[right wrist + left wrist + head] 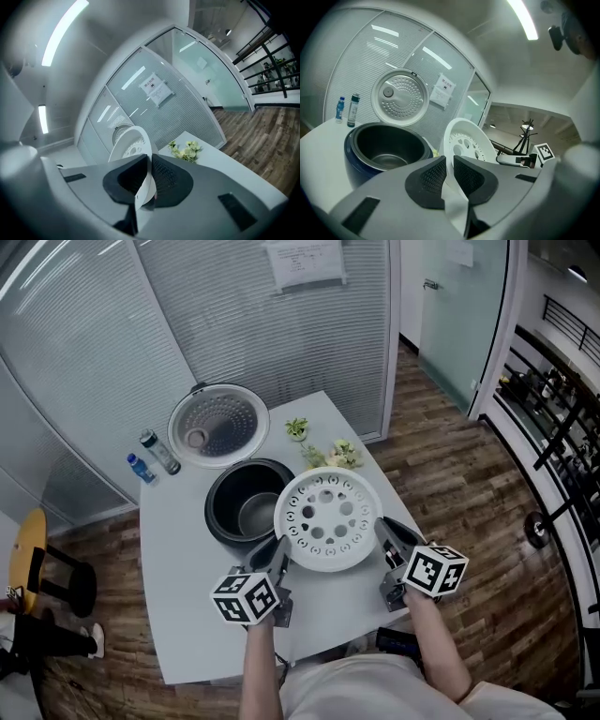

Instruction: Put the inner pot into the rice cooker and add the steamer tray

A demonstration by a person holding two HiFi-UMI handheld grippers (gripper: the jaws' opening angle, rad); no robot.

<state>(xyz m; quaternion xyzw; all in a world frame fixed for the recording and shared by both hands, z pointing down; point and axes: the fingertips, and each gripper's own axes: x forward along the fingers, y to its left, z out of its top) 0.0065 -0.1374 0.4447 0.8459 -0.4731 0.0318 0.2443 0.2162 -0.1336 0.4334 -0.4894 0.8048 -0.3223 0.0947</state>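
Two opposite steamer tray (328, 518) edges pinched in left gripper (278, 546) and right gripper (386, 527), beside open rice cooker (221, 510).

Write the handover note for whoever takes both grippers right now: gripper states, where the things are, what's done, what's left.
Left gripper: shut on the near-left rim of the steamer tray.
Right gripper: shut on the tray's right rim.
Tray: held between both grippers above the table, just right of the rice cooker, overlapping its rim in the head view.
Cooker: lid open, inner pot appears seated inside.
Done: pot in, tray picked up.
Left: move the tray over the pot, lower it onto the pot and release both grippers.
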